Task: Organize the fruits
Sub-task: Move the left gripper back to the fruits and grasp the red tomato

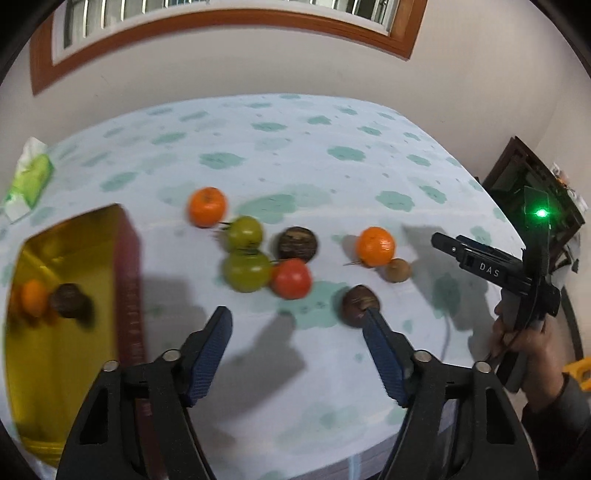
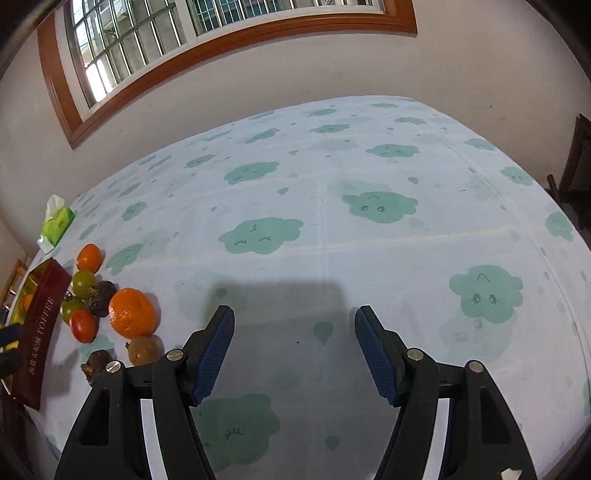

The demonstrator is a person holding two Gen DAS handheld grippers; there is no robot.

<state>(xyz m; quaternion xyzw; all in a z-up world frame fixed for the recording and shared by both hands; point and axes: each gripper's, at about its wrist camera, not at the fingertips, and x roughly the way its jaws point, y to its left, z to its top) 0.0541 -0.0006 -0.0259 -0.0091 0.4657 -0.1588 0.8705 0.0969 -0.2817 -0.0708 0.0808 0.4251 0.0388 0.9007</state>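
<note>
Loose fruit lies on the cloud-print tablecloth (image 1: 295, 147): two oranges (image 1: 207, 211) (image 1: 376, 246), two green tomatoes (image 1: 244, 232) (image 1: 246, 270), a red tomato (image 1: 292, 278), dark brown fruits (image 1: 297, 243) (image 1: 357, 305) and a small brown one (image 1: 398, 270). A gold-lined red box (image 1: 127, 280) at the left holds an orange (image 1: 33, 297) and a dark fruit (image 1: 68, 300). My left gripper (image 1: 297, 317) is open and empty, just short of the fruit. My right gripper (image 2: 294, 315) is open and empty over bare cloth, the fruit cluster (image 2: 131, 313) to its left.
A green tissue pack (image 1: 31, 177) lies at the far left of the table. The right gripper's body, held by a hand (image 1: 524, 332), shows at the right in the left wrist view. A wall with a wood-framed window (image 2: 221, 33) is behind the table. Dark furniture (image 1: 532, 184) stands at the right.
</note>
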